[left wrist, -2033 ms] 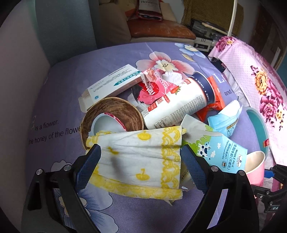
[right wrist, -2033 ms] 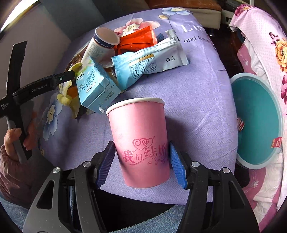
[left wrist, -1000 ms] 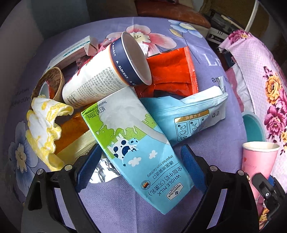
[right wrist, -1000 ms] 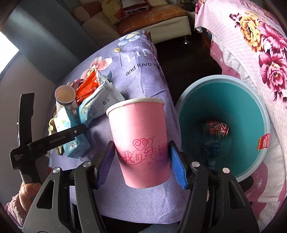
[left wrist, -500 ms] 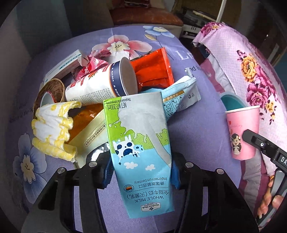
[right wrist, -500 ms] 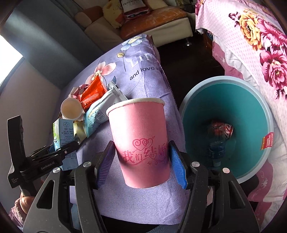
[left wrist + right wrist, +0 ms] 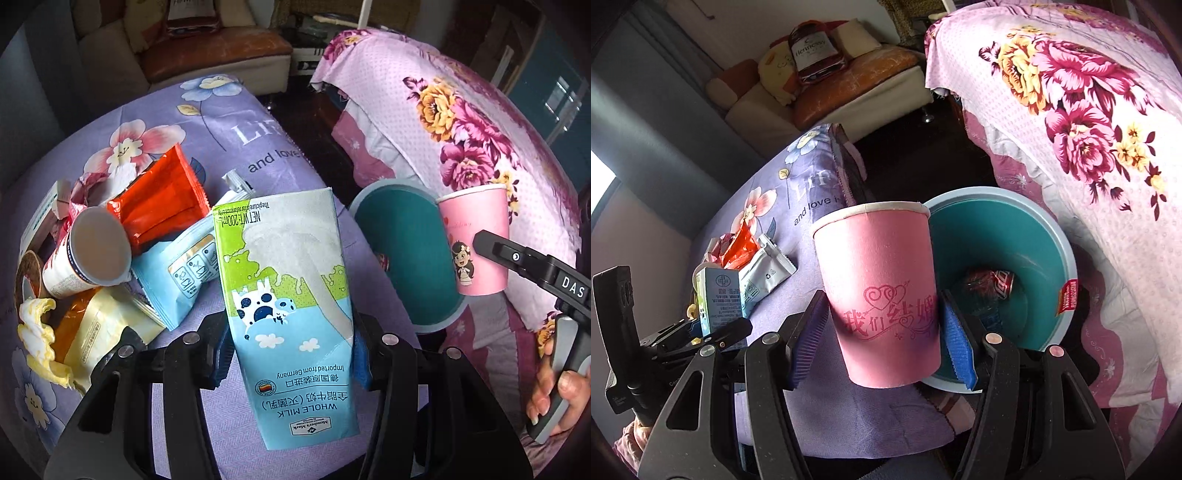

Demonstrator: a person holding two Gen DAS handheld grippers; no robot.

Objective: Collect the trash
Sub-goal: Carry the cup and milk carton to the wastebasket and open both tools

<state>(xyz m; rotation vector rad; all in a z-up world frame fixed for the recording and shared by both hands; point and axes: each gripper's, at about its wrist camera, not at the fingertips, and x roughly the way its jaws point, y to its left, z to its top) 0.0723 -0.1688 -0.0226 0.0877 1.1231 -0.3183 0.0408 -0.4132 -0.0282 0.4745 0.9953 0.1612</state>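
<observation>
My left gripper (image 7: 290,350) is shut on a blue and green milk carton (image 7: 286,295) and holds it above the purple table's right end. My right gripper (image 7: 884,332) is shut on a pink paper cup (image 7: 882,288), upright, at the rim of the teal bin (image 7: 1034,236). The cup (image 7: 476,240) also shows in the left wrist view, over the bin (image 7: 406,258). A crushed red can (image 7: 991,282) and a bottle lie inside the bin. The carton (image 7: 720,295) shows in the right wrist view too.
On the purple flowered table cover (image 7: 229,122) lie an orange packet (image 7: 162,199), a light blue pouch (image 7: 177,269), a white tube cup (image 7: 88,258), a yellow packet (image 7: 99,332) and a yellow tissue (image 7: 37,332). A pink flowered bed (image 7: 461,110) flanks the bin.
The left gripper closed on the milk carton, lifted it and carried it right toward the bin. The right gripper carried the pink cup off the table to the bin's rim.
</observation>
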